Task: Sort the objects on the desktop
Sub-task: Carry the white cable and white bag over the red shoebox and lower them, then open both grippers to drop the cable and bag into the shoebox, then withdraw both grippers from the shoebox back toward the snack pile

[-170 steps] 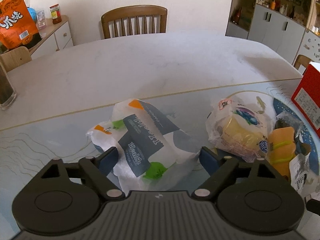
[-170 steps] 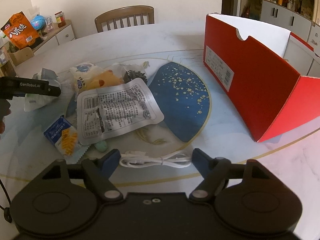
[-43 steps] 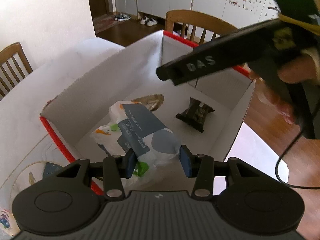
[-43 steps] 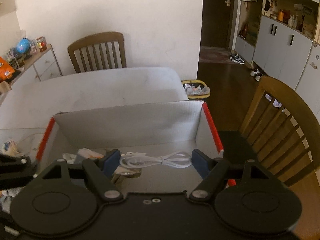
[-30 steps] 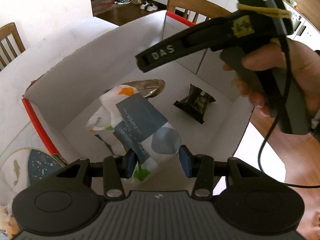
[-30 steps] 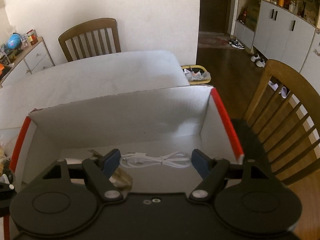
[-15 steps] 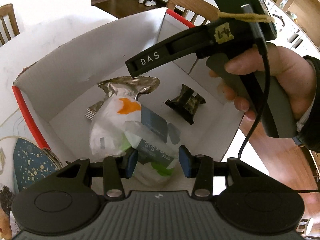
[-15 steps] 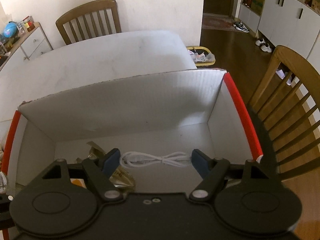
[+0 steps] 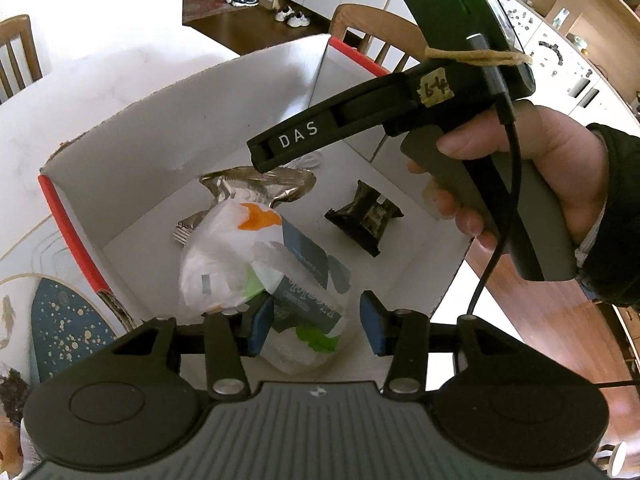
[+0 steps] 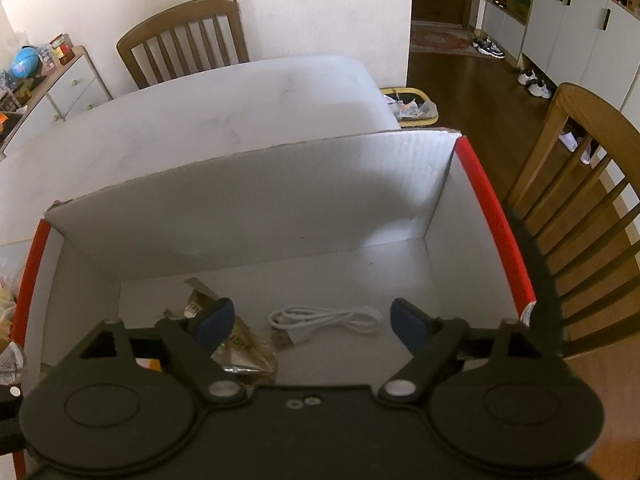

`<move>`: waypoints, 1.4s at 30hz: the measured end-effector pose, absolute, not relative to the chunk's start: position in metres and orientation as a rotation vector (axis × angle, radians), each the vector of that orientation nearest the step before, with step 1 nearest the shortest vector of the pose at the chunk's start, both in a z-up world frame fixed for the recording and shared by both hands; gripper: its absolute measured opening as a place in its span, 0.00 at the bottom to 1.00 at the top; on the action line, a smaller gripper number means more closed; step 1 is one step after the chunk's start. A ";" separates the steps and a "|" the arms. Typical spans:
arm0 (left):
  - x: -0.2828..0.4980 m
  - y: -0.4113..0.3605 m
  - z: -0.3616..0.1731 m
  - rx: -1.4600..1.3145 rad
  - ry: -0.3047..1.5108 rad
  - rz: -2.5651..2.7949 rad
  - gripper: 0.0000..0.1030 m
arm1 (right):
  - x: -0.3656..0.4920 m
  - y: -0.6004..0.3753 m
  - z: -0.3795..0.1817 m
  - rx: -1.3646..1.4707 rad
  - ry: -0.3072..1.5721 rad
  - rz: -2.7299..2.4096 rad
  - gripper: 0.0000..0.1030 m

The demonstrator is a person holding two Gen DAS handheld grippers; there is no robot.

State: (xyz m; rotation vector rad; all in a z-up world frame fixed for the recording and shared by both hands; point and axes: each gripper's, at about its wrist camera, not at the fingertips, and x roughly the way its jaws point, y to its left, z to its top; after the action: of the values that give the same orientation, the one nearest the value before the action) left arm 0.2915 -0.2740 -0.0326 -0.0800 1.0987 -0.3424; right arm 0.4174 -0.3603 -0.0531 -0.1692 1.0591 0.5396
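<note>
The left gripper [image 9: 316,322] hangs over the near part of the box [image 9: 192,112]. Its jaws have just begun to part, and the pack [image 9: 264,264] between them already sags onto the box floor; only the left pad seems to touch it, so I judge the grip is off. To finish well, open a little more and lift straight up, so the wrapper is not dragged out. The right gripper [image 10: 308,322] has just been opening too; its jaws stand wide apart, and the cable [image 10: 324,320] lies free on the floor between them, beside a foil bag [image 10: 236,344]. It should also rise straight, clear of the red rim.
</note>
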 end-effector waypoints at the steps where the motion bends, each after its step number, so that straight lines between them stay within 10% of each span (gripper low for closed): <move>1: 0.291 -0.274 -0.032 -0.078 1.095 -0.342 0.45 | 0.418 -0.362 -0.051 -0.168 1.056 0.540 0.85; 9: 0.283 -0.268 -0.024 -0.093 1.056 -0.327 0.63 | 0.410 -0.368 -0.038 -0.145 1.028 0.536 0.86; 42: 0.180 -0.206 0.022 -0.091 0.890 -0.400 0.70 | 0.277 -0.343 0.036 -0.106 0.860 0.526 0.89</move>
State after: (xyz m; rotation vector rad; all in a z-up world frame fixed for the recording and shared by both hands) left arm 0.1798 -0.2055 0.0221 -0.0907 0.8904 -0.3996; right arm 0.2775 -0.3428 0.0359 -0.1060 0.8602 0.5257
